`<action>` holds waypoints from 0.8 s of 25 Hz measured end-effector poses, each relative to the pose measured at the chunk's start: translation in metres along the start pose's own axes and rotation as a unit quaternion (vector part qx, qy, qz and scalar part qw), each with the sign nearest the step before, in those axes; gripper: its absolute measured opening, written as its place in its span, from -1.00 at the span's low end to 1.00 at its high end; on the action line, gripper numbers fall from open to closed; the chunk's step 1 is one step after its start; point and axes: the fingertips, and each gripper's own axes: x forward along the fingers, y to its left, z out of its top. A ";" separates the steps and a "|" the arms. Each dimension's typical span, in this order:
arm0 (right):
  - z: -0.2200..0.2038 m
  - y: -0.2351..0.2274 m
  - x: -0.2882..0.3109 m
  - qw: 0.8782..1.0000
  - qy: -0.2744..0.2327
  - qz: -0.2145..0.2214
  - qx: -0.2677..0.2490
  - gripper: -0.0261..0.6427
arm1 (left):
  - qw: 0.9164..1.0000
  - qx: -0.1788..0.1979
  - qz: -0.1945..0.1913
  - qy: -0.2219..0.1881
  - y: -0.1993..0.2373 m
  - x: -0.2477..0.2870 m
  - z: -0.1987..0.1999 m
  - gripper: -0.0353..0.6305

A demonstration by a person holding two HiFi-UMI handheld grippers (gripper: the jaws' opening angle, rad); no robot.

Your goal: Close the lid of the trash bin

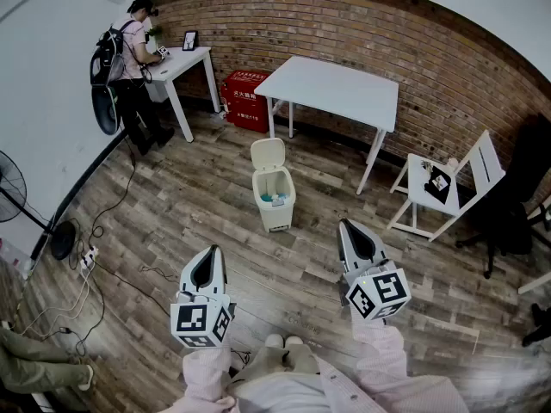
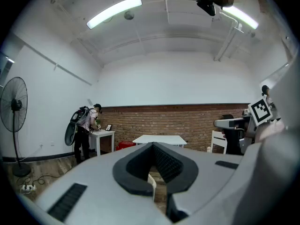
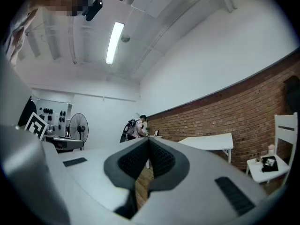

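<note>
A cream trash bin (image 1: 275, 203) stands on the wooden floor in the middle of the head view. Its lid (image 1: 268, 154) is tipped up at the back, and some rubbish shows inside. Both grippers are held level in front of me, well short of the bin. My left gripper (image 1: 211, 251) is to the near left of it, and its jaws meet at the tip with nothing held. My right gripper (image 1: 345, 224) is to the near right, also shut and empty. In the left gripper view, a strip of the cream bin (image 2: 151, 185) shows below the closed jaw tips (image 2: 153, 145).
A white table (image 1: 336, 89) stands behind the bin, with a red box (image 1: 244, 100) at the brick wall. A white folding chair (image 1: 441, 188) and a black office chair (image 1: 521, 192) are at the right. A person (image 1: 131, 54) works at a small desk far left. A fan (image 1: 10, 192) and cables (image 1: 86, 261) lie left.
</note>
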 end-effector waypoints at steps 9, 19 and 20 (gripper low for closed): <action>-0.004 -0.003 -0.008 1.000 0.007 0.000 0.001 -0.91 | 1.000 0.000 0.005 0.008 -0.004 -0.006 -0.004 -0.91; -0.012 -0.015 -0.019 1.000 0.007 -0.005 0.003 -0.91 | 1.000 -0.010 0.011 0.023 -0.017 -0.012 -0.017 -0.91; -0.013 -0.017 -0.019 1.000 0.008 -0.008 0.000 -0.91 | 1.000 -0.011 0.011 0.023 -0.018 -0.013 -0.018 -0.91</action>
